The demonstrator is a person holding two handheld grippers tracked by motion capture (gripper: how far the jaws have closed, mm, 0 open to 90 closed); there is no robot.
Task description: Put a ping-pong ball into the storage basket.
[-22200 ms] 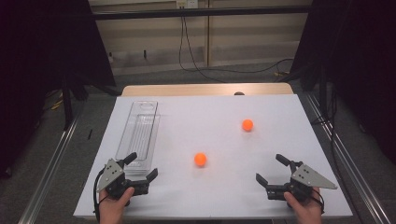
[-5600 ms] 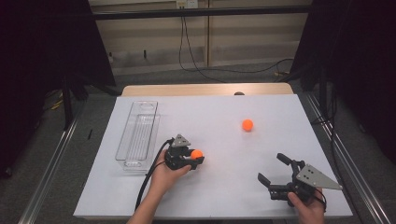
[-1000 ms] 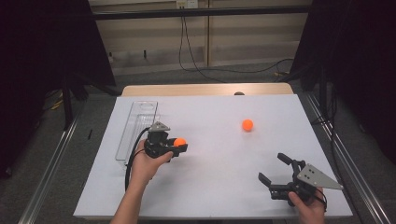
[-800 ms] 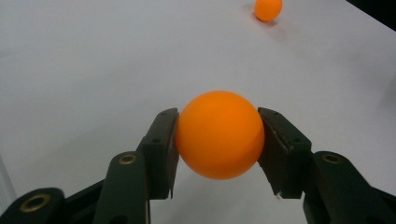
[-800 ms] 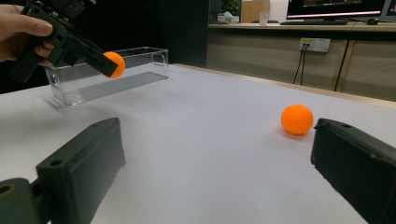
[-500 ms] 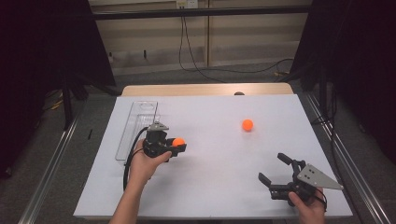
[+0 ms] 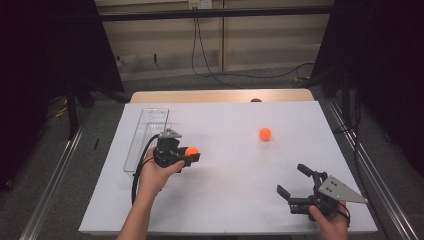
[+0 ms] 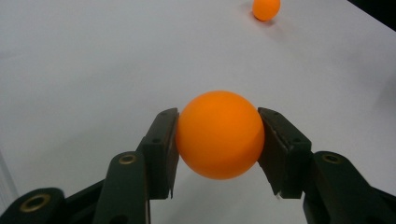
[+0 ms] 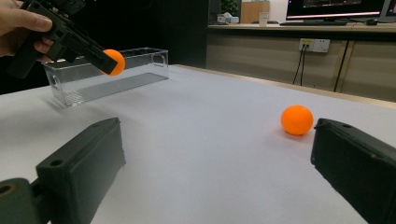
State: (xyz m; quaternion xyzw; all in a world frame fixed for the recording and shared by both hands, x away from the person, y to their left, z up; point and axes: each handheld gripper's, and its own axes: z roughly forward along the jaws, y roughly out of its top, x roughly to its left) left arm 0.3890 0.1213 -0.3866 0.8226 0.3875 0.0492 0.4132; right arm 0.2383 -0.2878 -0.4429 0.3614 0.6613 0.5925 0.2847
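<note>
I count one white table (image 7: 225,200), one clear tray (image 7: 145,135) at centre-left, two grippers and two orange balls. My left gripper (image 7: 190,156) grips one ball (image 7: 191,150) beside the tray; my right gripper (image 7: 300,182), lower right, gapes empty. The other ball (image 7: 265,133) lies right of centre.

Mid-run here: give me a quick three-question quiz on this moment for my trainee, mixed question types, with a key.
1. True or false: the left gripper is shut on an orange ball.
2. Where is the other orange ball? A) in the clear tray B) on the white table, free C) between the right gripper's jaws
3. Fill in: the clear tray holds ___ balls.

Key
1. True: both jaws press the held ball's sides, lifted off the table.
2. B: it rests on the table, ahead of the right gripper, whose jaws stand open.
3. Zero.
</note>
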